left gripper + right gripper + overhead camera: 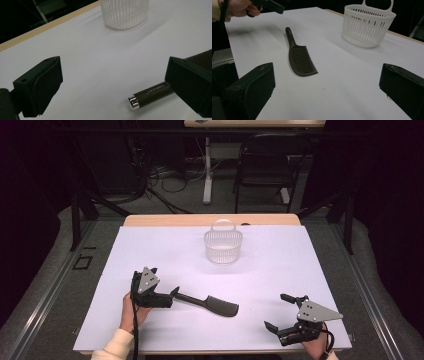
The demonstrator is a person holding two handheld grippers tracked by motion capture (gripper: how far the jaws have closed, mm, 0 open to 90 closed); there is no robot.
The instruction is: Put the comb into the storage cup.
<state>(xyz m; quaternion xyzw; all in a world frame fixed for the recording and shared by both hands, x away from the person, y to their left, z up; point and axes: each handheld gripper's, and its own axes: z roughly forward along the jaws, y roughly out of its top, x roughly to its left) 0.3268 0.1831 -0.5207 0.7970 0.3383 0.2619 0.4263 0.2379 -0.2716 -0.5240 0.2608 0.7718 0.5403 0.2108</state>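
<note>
High view, going left to right: we see the left gripper (170, 296) held low over the white-covered bench (150, 245), its jaws pointing toward the handle end of a dark brown plastic comb with a round handle and a broad toothed head (210, 303). The comb lies flat on the bench, and its handle tip sits just at the jaws. Beyond the comb, well apart from both pairs of jaws, stands a white slotted plastic basket with a loop handle (223, 246), upright near the far edge of the bench. Further right we find the right gripper (278, 312), well apart from the comb, its jaws spread wide and holding nothing.

In the left gripper view we look between wide-set jaws: the comb's handle (150, 94), with a silver cap at its tip, lies close by the right-hand jaw, and the teeth show behind that jaw. Nothing is clamped.

In the right gripper view the comb (299, 58) lies ahead of the left-hand jaw, the basket (368, 26) ahead of the right-hand jaw.
</note>
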